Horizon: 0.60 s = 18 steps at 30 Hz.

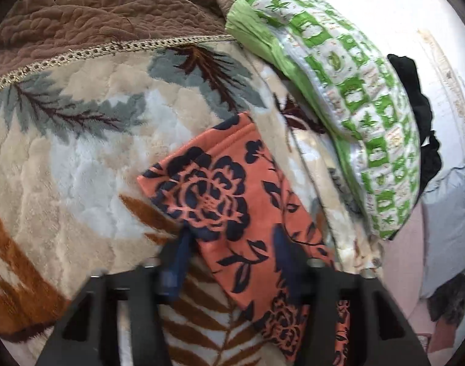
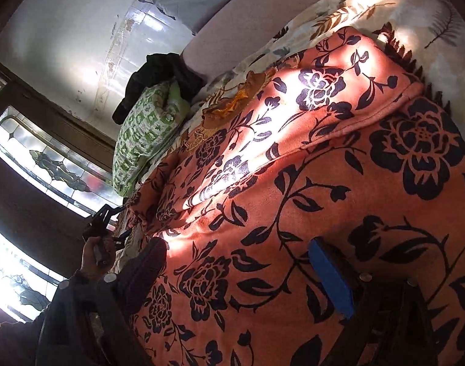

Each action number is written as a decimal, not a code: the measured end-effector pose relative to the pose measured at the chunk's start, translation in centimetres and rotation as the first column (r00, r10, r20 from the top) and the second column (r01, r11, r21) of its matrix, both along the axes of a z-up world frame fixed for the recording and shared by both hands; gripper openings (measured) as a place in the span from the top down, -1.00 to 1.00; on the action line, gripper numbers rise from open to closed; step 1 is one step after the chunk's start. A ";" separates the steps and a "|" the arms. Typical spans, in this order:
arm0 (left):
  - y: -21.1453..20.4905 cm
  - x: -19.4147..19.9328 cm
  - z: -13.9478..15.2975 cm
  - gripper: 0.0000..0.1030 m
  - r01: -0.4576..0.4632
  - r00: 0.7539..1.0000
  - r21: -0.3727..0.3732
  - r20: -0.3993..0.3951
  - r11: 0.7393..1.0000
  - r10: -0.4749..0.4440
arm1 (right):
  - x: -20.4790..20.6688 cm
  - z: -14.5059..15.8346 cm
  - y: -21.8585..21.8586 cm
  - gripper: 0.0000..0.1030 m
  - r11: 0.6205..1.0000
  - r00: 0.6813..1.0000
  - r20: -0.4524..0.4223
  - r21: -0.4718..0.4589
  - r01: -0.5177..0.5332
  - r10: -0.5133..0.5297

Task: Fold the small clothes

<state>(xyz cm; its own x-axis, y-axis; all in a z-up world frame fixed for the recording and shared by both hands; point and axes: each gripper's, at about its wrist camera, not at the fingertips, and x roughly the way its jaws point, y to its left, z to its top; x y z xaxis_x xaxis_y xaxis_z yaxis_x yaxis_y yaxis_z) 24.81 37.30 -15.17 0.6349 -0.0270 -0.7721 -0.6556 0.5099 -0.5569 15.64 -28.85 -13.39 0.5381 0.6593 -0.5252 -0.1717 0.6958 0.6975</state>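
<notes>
The orange garment with dark blue floral print [image 1: 232, 201] lies on the plush leaf-patterned blanket [image 1: 64, 167], one layer already doubled over along a stitched hem. The left gripper [image 1: 232, 253] is spread wide, its blue-padded fingers [image 1: 180, 253] straddling the near end, apparently to pin or seize it. The right gripper [image 2: 247, 277] is likewise parted, low over the cloth. A green-and-white patterned pillow [image 1: 369, 116] lies at the far right.

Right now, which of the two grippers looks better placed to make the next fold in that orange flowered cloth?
Probably the left gripper: its open fingers straddle a free end of the orange cloth on the blanket. The right gripper sits open over the cloth's middle, with no edge to lift.
</notes>
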 end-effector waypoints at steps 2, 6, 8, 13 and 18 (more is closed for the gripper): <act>1.0 0.0 -0.8 0.92 -0.005 1.000 -0.043 0.001 0.999 0.005 | -0.2 0.0 0.0 -0.86 1.000 1.000 0.011 -0.001 -0.008 0.008; -1.3 0.4 3.0 0.93 0.057 0.998 0.139 -0.025 0.989 -0.054 | -0.4 -0.1 -0.1 -0.86 1.000 0.999 0.033 0.010 -0.020 0.019; -4.3 0.4 7.4 0.93 0.111 0.992 0.258 0.035 0.960 -0.124 | -0.4 -0.2 -0.4 -0.86 0.999 0.999 0.039 0.025 -0.023 0.022; -19.7 0.0 19.8 0.93 0.318 0.854 0.546 0.191 0.775 -0.484 | -0.4 -0.2 -1.0 -0.86 0.997 0.999 0.037 0.078 -0.017 0.014; -36.7 0.1 23.3 0.92 0.513 0.623 0.594 0.239 0.620 -0.745 | -0.7 -0.1 -1.5 -0.86 0.994 0.999 0.037 0.104 -0.011 0.008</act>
